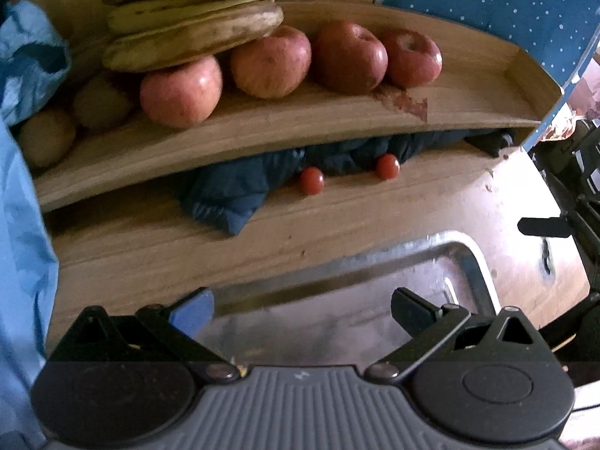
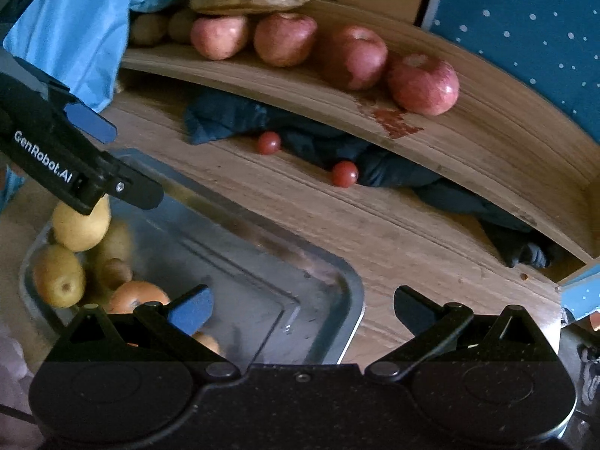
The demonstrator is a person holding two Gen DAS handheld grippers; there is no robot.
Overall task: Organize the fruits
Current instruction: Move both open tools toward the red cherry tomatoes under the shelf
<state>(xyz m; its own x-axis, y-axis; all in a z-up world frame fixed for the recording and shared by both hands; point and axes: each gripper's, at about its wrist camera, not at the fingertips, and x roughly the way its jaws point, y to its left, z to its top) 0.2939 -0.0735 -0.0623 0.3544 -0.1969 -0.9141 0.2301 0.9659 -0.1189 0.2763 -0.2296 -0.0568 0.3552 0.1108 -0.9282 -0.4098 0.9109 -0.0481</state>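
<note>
Step in hand, as I judge it: next fruit pick w/ both grippers free over the metal tray [image 2: 337, 273]. Tray already holds yellow pears [image 2: 60, 281] and an orange fruit [image 2: 138, 298] at its left end; right half bare.

Loose fruit still out: two small red tomatoes [image 1: 311, 181] on the tabletop [image 1: 150, 247], just in front of the dark blue cloth [image 1: 232, 195] under the raised wooden shelf [image 1: 262, 127]. Shelf carries four apples [image 1: 182, 92] in a row, bananas [image 1: 195, 33] resting on top of the leftmost ones, brown kiwis [image 1: 47, 137] at far left.

How to do it well (judgement):
- Go for a tomato first: nearest, unobstructed.
- Come in low under the shelf lip; keep your fingers clear of the cloth so it doesn't snag.
- Close gently; small and round, likely to roll or squash.
- Leave the apples propping the bananas till the bananas are moved, else the stack may slide.

Grippers:
- Left gripper [image 1: 300, 307]: jaws wide apart, holding nothing, above the tray's far rim. The right wrist view shows it over the pears; can't tell if touching.
- Right gripper [image 2: 303, 307]: jaws wide apart, empty, over the tray's right corner.
</note>
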